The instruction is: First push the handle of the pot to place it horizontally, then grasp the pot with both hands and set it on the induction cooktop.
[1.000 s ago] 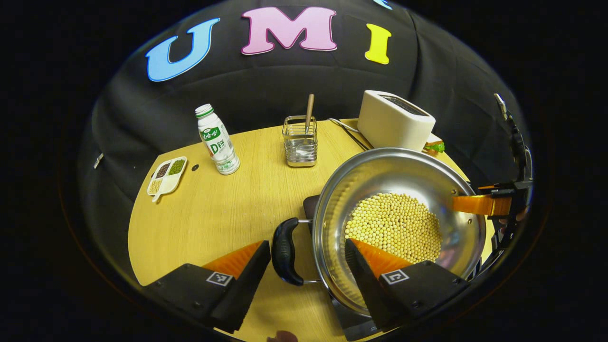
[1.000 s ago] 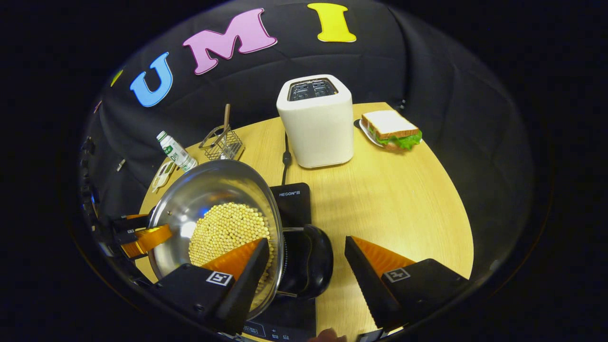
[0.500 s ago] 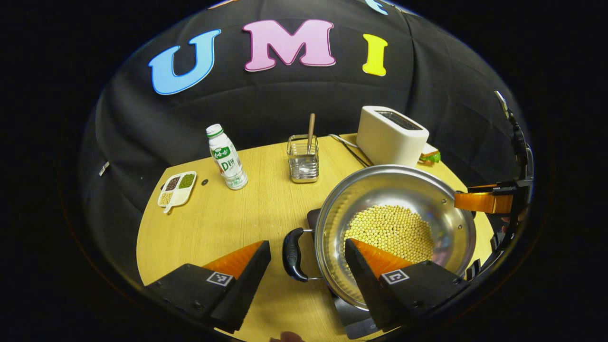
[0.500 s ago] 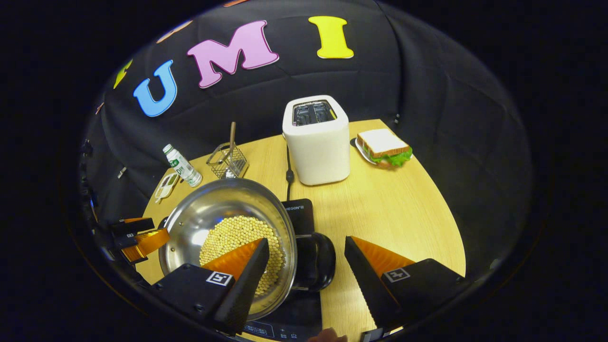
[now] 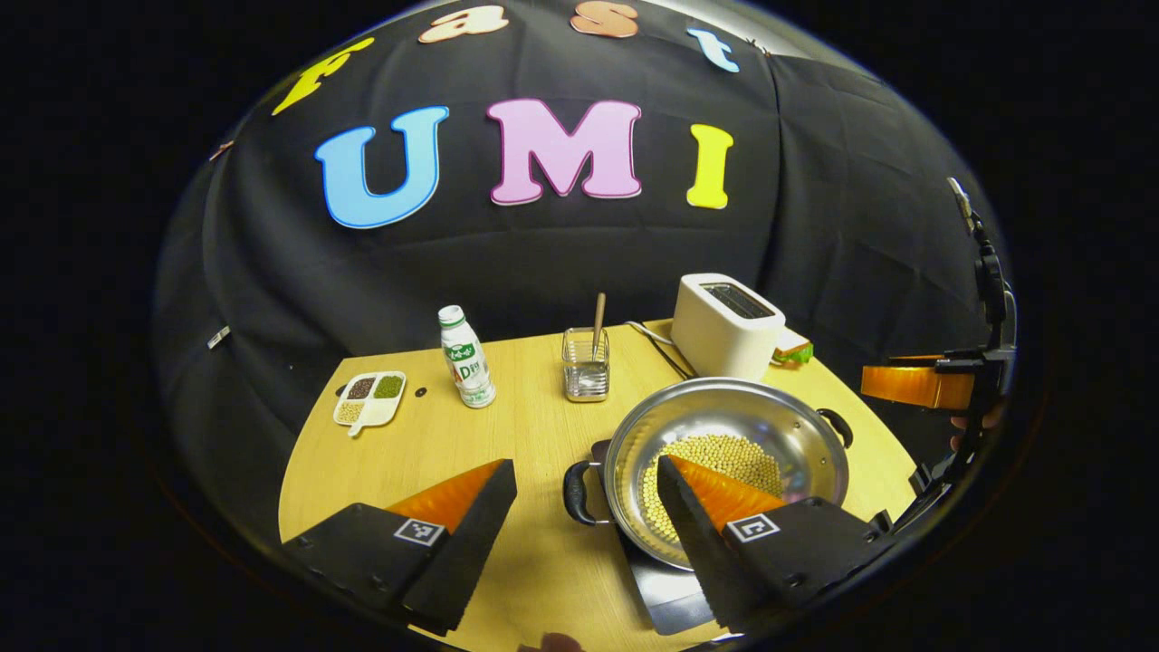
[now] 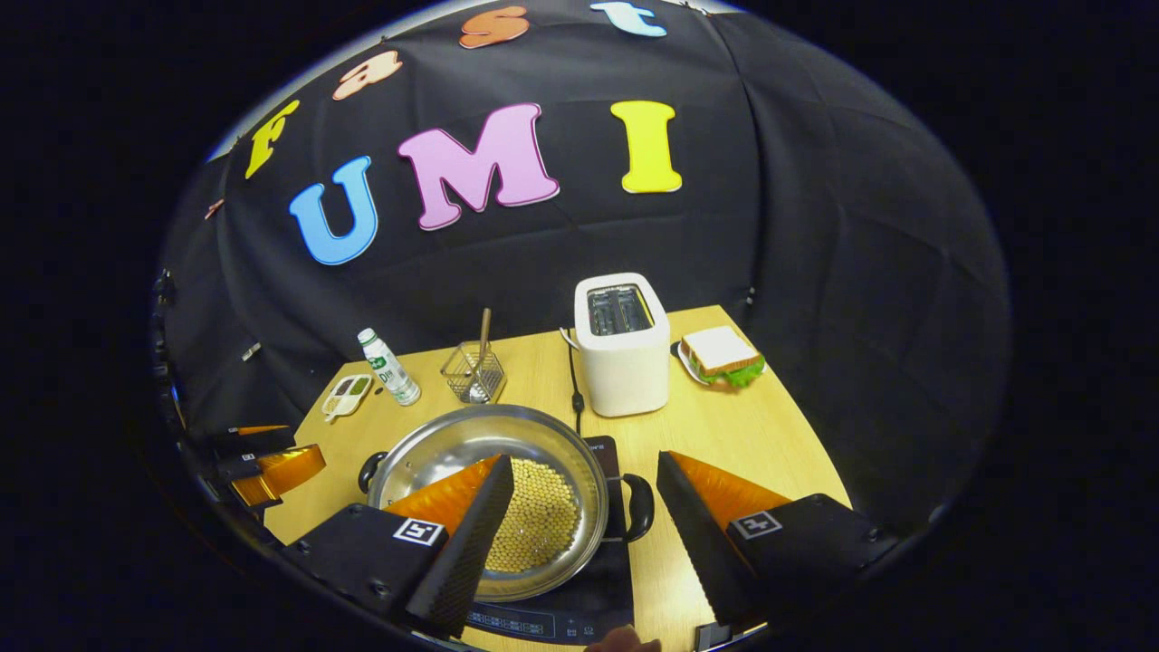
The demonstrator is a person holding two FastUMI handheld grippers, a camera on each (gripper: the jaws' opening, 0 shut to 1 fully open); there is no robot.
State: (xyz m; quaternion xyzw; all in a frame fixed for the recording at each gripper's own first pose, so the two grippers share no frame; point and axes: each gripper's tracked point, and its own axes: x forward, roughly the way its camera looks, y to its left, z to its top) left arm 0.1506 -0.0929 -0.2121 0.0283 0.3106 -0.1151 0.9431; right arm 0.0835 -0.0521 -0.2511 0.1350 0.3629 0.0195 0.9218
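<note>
A steel pot (image 5: 724,412) holding yellow beans (image 5: 724,453) sits on the black induction cooktop (image 5: 670,598) near the table's front edge. Its two black handles (image 5: 577,493) point out to the left and right. My left gripper (image 5: 587,466) hangs open above and behind the pot's left handle, touching nothing. In the right gripper view the pot (image 6: 471,435) rests on the cooktop (image 6: 579,616), and my right gripper (image 6: 585,460) stands open above the right handle (image 6: 638,507), holding nothing. Each gripper shows at the far edge of the other's view: the right gripper (image 5: 914,385), the left gripper (image 6: 272,462).
A white toaster (image 6: 623,344) with its cord stands behind the pot, and a sandwich on a plate (image 6: 720,355) lies to its right. A wire holder with a wooden stick (image 5: 586,376), a bottle (image 5: 466,369) and a divided dish (image 5: 369,398) line the table's back left.
Both grippers have drawn up and back from the pot's handles, so the pot looks smaller and lower. The pot stays on the cooktop.
</note>
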